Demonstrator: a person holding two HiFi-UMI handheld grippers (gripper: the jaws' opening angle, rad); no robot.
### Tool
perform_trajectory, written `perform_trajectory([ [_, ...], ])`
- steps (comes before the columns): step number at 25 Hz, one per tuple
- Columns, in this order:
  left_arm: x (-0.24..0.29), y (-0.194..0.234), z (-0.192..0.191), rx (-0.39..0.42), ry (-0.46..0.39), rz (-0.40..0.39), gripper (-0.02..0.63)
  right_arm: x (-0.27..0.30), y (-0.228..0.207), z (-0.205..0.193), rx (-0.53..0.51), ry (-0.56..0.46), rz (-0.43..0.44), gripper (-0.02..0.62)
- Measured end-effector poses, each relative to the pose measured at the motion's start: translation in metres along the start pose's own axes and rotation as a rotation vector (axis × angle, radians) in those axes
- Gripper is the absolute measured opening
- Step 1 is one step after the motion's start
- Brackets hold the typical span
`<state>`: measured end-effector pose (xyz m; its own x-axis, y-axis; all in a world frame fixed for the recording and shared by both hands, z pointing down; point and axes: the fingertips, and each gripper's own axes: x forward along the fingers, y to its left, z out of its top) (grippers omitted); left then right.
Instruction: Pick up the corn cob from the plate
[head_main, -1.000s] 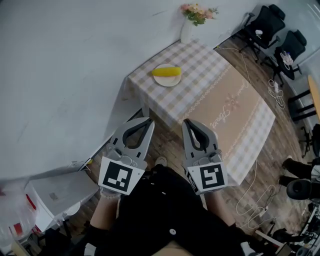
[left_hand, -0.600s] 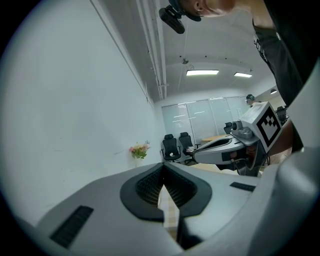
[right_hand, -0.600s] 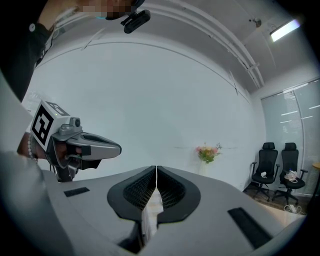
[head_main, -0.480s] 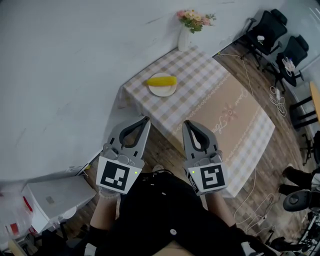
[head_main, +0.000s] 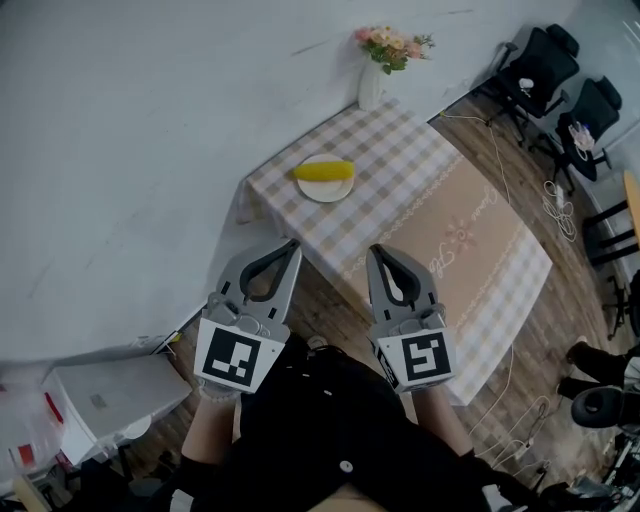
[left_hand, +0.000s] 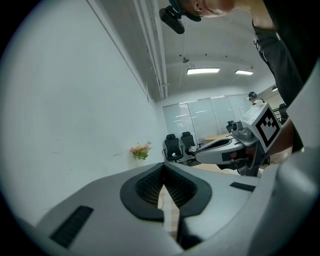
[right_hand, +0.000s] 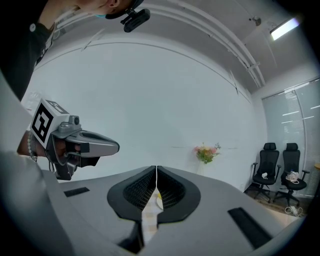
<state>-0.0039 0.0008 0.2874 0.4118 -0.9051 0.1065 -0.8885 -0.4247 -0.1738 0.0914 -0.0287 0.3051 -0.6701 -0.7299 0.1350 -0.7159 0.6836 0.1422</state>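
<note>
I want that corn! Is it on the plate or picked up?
On the plate. The corn cob lies across the white plate on the table, untouched.

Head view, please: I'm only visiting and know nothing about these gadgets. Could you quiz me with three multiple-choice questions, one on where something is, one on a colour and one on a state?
1. Where does the corn cob lie?
A. On the floor
B. On the white plate on the checked table
C. Between a gripper's jaws

2. What colour is the corn cob?
A. Purple
B. White
C. Yellow

3. How do the left gripper and the right gripper stand?
A. Both shut, holding nothing
B. Both wide open
C. Left shut on the corn cob

Answers:
1 B: the cob rests across the plate on the tablecloth.
2 C: it shows bright yellow against the white plate.
3 A: each gripper's own view shows its jaws together with nothing between them.
</note>
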Motion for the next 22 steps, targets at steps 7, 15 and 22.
perform_trajectory([
  [7,-0.003,-0.003,-0.002,-0.005,0.005,-0.004,0.012,-0.004,0.005,-0.002,0.005,0.005,0.002,0.043],
  [15,0.002,-0.010,-0.003,-0.011,0.011,-0.024,0.012,-0.012,-0.001,-0.008,0.016,0.024,-0.020,0.043],
  [22,0.013,-0.009,-0.005,-0.014,0.012,-0.040,0.012,-0.009,-0.010,-0.013,0.026,0.030,-0.041,0.043],
])
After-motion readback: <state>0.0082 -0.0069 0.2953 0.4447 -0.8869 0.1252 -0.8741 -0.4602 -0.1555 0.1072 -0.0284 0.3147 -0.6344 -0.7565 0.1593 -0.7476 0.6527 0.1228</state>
